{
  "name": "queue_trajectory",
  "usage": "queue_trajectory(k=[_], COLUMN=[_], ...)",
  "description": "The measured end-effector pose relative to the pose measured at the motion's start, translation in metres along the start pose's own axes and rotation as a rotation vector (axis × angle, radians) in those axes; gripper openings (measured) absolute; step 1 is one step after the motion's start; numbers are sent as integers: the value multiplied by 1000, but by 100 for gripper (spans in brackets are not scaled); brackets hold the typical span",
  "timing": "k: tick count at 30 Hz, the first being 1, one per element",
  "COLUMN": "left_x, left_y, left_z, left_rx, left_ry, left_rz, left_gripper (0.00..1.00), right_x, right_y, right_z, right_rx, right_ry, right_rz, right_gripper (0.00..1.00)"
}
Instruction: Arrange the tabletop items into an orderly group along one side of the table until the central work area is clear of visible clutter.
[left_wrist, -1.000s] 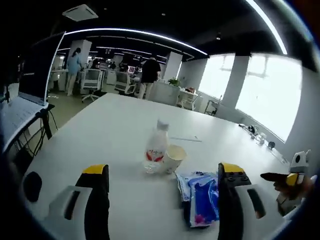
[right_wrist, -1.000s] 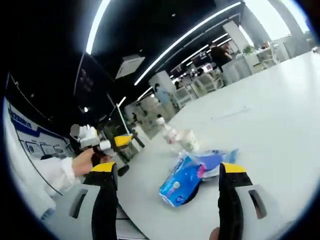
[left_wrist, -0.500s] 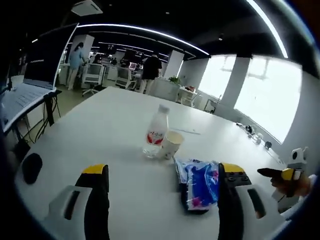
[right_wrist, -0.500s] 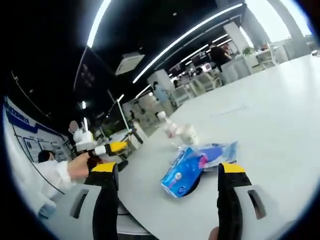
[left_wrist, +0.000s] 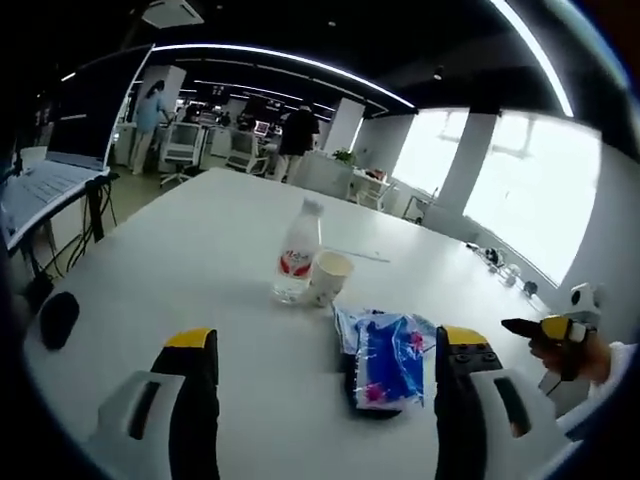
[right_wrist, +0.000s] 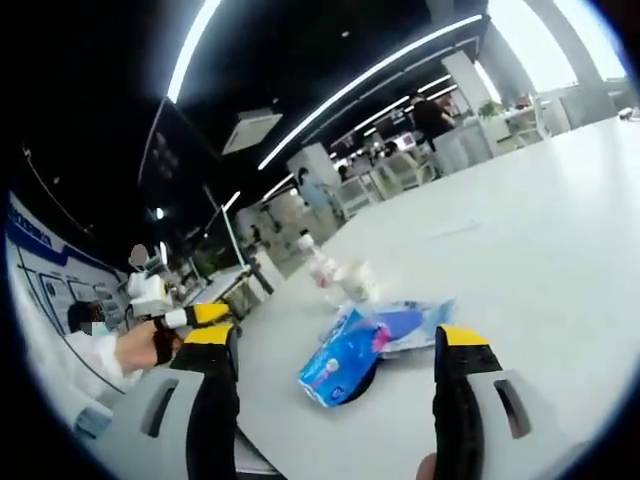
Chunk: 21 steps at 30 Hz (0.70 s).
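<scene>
Both grippers, the left gripper (left_wrist: 315, 400) and right gripper (right_wrist: 325, 395), hover with jaws spread and empty, having drawn slightly back from the blue plastic packets (left_wrist: 385, 355), clear plastic bottle (left_wrist: 295, 255) and paper cup (left_wrist: 328, 277) still cluttering mid-table.

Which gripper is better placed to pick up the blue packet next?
Probably the left. The blue packet lies just ahead of the left gripper, near its open jaws. The right gripper is also open and aimed at it, but looks slightly farther.

Counter (left_wrist: 180, 270) lies bare toward 10 o'clock; bottle (left_wrist: 296, 252), cup (left_wrist: 329, 277) and blue packet (left_wrist: 385, 358) block 1 o'clock.
</scene>
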<state>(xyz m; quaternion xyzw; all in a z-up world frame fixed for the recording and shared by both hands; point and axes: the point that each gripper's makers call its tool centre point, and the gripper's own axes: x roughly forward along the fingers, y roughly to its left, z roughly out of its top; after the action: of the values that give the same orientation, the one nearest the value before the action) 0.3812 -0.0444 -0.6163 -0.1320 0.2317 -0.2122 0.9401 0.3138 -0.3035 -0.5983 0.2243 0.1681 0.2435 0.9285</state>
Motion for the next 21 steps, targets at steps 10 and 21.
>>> queue_trajectory(k=[10, 21], left_x=[-1, 4], left_y=[-31, -69], left_z=[-29, -53], left_rx=[-76, -150], left_ry=[22, 40], left_rz=[72, 168], left_gripper=[91, 91], right_x=[1, -4], right_y=[-29, -55], right_z=[22, 40], right_rx=[-14, -28], right_ry=[43, 105], right_rz=[68, 176], right_gripper=[77, 75])
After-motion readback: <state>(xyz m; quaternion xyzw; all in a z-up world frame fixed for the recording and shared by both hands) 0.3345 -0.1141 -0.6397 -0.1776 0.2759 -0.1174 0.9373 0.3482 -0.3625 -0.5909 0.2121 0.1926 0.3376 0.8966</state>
